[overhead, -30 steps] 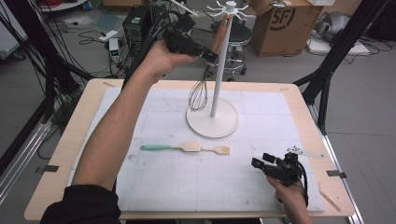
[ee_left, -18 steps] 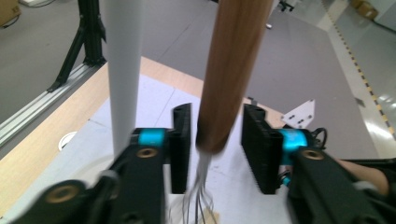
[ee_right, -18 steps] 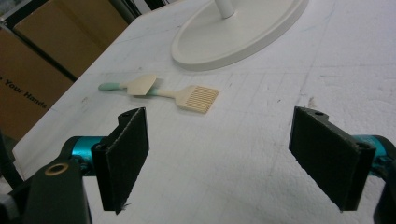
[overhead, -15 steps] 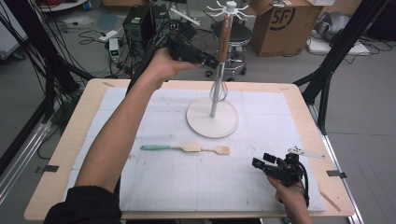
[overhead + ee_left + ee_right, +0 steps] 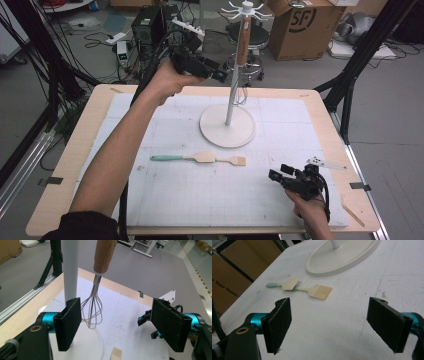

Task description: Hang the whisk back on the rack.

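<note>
A white stand with a round base rises at the back middle of the mat. From a hook at its top hangs a whisk with a wooden handle. My left gripper is held high just left of the pole, open, with nothing between its fingers. In the left gripper view the whisk's wires hang a little beyond the open left gripper, beside the pole. My right gripper rests open on the mat at the front right. The right gripper faces the stand's base.
A green-handled spatula and a pale brush lie end to end in the middle of the mat, in front of the base; the right gripper view has the spatula and brush. A cardboard box and a stool stand behind the table.
My left gripper lifted the whisk from beside the base up along the pole, then opened; the whisk now hangs from the stand's top. The right gripper has stayed still.
</note>
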Action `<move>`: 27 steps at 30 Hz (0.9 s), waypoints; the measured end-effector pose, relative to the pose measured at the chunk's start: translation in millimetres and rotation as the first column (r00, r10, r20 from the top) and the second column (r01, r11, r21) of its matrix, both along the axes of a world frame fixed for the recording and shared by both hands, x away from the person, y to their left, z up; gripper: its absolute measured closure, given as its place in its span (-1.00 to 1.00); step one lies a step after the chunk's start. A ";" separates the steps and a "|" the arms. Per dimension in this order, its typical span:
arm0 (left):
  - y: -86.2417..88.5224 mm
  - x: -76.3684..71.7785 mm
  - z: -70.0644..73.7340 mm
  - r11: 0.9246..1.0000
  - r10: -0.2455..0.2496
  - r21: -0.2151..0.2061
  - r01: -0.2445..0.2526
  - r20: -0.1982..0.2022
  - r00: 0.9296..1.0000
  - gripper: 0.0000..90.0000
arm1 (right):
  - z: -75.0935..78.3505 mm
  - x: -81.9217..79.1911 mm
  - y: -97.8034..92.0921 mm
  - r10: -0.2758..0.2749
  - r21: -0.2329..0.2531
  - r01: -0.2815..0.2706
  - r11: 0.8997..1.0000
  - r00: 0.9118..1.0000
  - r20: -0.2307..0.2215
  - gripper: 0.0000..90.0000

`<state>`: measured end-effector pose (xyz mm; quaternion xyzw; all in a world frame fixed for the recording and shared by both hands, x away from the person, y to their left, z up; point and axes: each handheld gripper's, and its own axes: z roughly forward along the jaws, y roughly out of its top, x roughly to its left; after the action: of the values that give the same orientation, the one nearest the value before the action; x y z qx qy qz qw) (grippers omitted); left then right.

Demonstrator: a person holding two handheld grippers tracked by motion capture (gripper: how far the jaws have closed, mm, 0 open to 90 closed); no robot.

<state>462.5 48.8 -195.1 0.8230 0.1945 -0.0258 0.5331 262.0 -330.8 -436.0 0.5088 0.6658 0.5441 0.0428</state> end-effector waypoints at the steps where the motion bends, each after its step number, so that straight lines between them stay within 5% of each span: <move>1: 2.7 -2.9 -2.2 1.000 -0.004 0.002 0.004 0.002 1.000 -0.46 | 0.2 -0.2 0.1 -0.001 0.001 0.001 1.000 1.000 -0.002 -0.57; 3: 7.0 -9.1 -6.1 1.000 0.000 0.027 -0.001 0.010 1.000 -0.47 | 0.5 -0.1 0.3 0.002 -0.002 -0.002 1.000 1.000 0.005 -0.57; 18: 53.9 -56.3 -47.7 0.999 0.024 -0.030 -0.023 0.025 0.999 -0.48 | 1.8 -2.8 5.6 0.009 -0.021 -0.009 1.000 1.000 0.012 -0.57; 27: 70.7 -81.2 -89.9 0.998 0.067 -0.007 -0.067 0.011 0.998 -0.49 | 1.0 -1.0 9.3 0.013 -0.028 -0.013 1.000 1.000 0.015 -0.58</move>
<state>381.2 119.5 -284.9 0.8145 0.2190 -0.0041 0.5373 260.9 -321.5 -435.0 0.4996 0.6763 0.5389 0.0512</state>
